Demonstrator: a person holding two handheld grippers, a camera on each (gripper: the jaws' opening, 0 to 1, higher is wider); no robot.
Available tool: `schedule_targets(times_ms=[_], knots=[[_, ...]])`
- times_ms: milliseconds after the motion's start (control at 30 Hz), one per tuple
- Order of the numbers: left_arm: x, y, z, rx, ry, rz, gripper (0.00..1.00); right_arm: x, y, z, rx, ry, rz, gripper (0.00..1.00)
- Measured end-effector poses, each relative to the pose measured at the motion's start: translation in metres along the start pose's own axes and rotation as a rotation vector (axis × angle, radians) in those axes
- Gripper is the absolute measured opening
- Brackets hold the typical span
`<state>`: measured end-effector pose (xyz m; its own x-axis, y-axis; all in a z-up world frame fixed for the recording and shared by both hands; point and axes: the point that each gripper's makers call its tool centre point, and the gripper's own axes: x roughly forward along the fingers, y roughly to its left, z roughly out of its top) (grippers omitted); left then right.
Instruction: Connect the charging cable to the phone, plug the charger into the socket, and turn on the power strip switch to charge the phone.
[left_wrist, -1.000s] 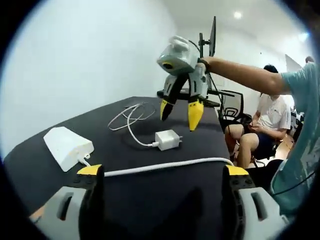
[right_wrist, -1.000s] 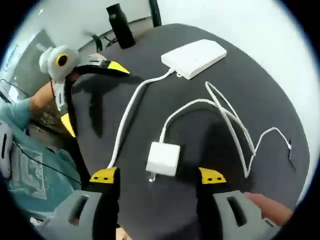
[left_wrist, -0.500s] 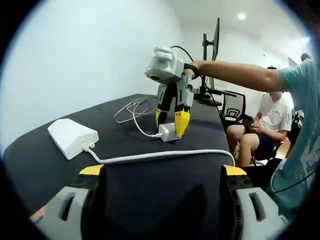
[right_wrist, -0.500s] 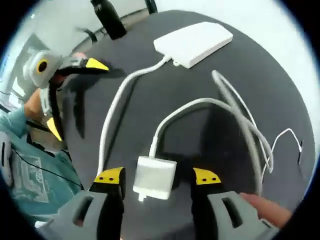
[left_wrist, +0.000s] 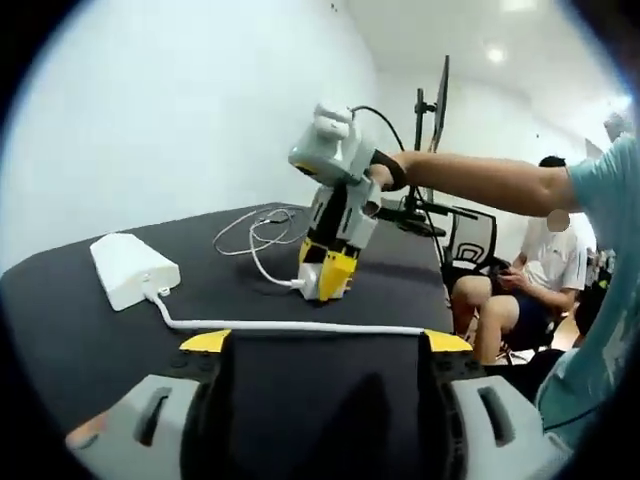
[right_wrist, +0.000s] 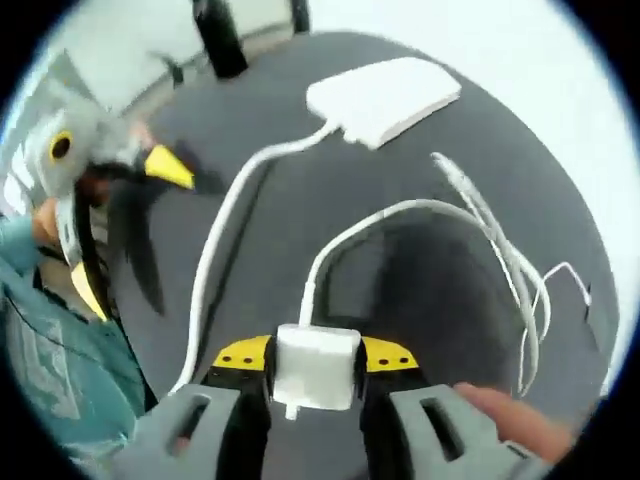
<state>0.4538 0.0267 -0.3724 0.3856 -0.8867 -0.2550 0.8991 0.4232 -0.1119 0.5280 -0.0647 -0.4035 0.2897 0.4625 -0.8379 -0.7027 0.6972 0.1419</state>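
The white charger block (right_wrist: 315, 365) sits between my right gripper's (right_wrist: 313, 356) yellow fingertips, which are shut on it against the dark table (right_wrist: 400, 270). Its thin white charging cable (right_wrist: 480, 235) loops away to the right. In the left gripper view the right gripper (left_wrist: 327, 268) stands tip-down on the charger (left_wrist: 312, 283) at mid-table. The white power strip (left_wrist: 130, 270) lies at the left, also seen as the power strip (right_wrist: 385, 98) at the top of the right gripper view, with its thick cord (left_wrist: 290, 326) trailing across the table. My left gripper (left_wrist: 325, 342) is open over the near table edge, holding nothing.
A dark bottle (right_wrist: 217, 40) stands at the table's far edge. A seated person (left_wrist: 530, 270) and an office chair (left_wrist: 470, 225) are beyond the table. A monitor on a stand (left_wrist: 437, 100) rises behind. A hand (right_wrist: 500, 405) holds the right gripper.
My right gripper has come down over the charger and its jaws have shut on it. The left gripper's camera has shifted slightly, with its jaws still open.
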Motion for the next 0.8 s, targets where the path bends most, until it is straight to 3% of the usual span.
schedule_targets(times_ms=[167, 267, 367, 400, 433, 500, 533, 633, 700, 800], knots=[[0.014, 0.007, 0.015, -0.034, -0.054, 0.091, 0.66, -0.021, -0.002, 0.018, 0.193, -0.304, 0.055, 0.30], [0.023, 0.010, 0.026, -0.054, -0.093, 0.149, 0.65, -0.031, -0.006, 0.025, 0.282, -0.441, 0.064, 0.29], [0.034, 0.012, 0.033, -0.015, -0.104, 0.232, 0.64, -0.045, -0.006, 0.034, 0.403, -0.595, 0.111, 0.29], [0.037, 0.018, 0.035, -0.004, -0.107, 0.297, 0.64, -0.052, -0.009, 0.041, 0.454, -0.671, 0.122, 0.29], [0.040, 0.019, 0.038, 0.006, -0.113, 0.321, 0.62, -0.057, -0.010, 0.043, 0.484, -0.715, 0.136, 0.29], [0.042, 0.021, 0.052, -0.028, -0.190, 0.377, 0.56, -0.069, -0.010, 0.050, 0.578, -0.818, 0.186, 0.29], [0.042, 0.021, 0.064, -0.062, -0.268, 0.387, 0.55, -0.074, -0.010, 0.052, 0.643, -0.864, 0.223, 0.29], [0.041, 0.020, 0.083, -0.055, -0.377, 0.432, 0.56, -0.084, -0.011, 0.057, 0.774, -0.956, 0.315, 0.29], [0.046, 0.018, 0.087, -0.014, -0.391, 0.467, 0.55, -0.088, -0.013, 0.058, 0.834, -1.000, 0.356, 0.29], [0.058, 0.015, 0.089, 0.002, -0.383, 0.472, 0.53, -0.089, -0.012, 0.056, 0.848, -1.021, 0.358, 0.29]])
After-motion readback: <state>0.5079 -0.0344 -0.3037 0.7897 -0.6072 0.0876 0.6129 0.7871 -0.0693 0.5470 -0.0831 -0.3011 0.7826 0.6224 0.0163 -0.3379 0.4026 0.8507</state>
